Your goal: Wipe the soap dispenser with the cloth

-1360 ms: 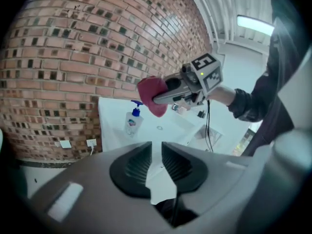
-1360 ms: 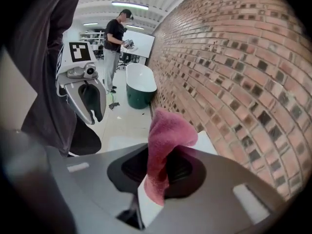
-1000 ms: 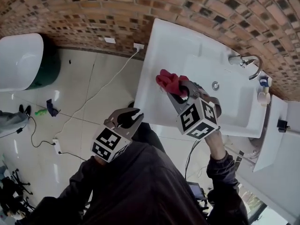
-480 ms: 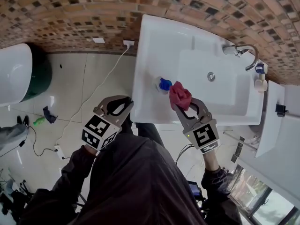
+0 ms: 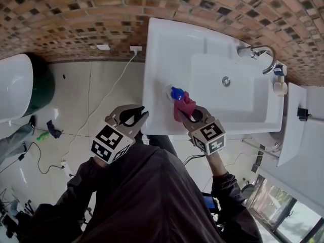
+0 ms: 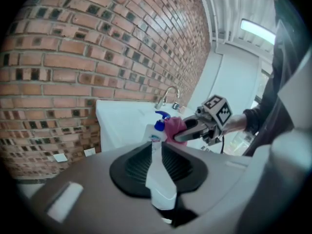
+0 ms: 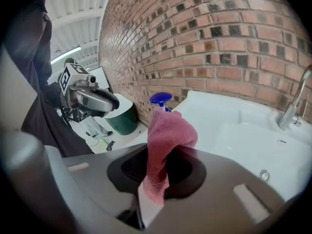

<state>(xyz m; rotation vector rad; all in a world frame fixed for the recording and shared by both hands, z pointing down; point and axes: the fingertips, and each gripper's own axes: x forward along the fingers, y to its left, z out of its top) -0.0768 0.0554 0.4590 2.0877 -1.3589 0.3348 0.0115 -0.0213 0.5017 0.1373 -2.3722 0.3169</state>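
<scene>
Right claw [image 7: 163, 156]: clenched on the pink cloth [image 7: 168, 130], a fold bulging past its tips.
Left claw [image 6: 157, 155]: pressed together, empty; in the head view at 8 o'clock from the dispenser, off the washbasin [image 5: 162, 49] edge.
Soap dispenser [image 5: 174, 91]: upright on the basin's rim, cloth at its 5 o'clock, just beside the blue pump.
Hard to tell: whether the cloth touches it; the right gripper view shows only the pump.

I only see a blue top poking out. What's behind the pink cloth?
The soap dispenser. In the right gripper view its blue pump shows above the cloth; the bottle below is covered by the cloth.
</scene>
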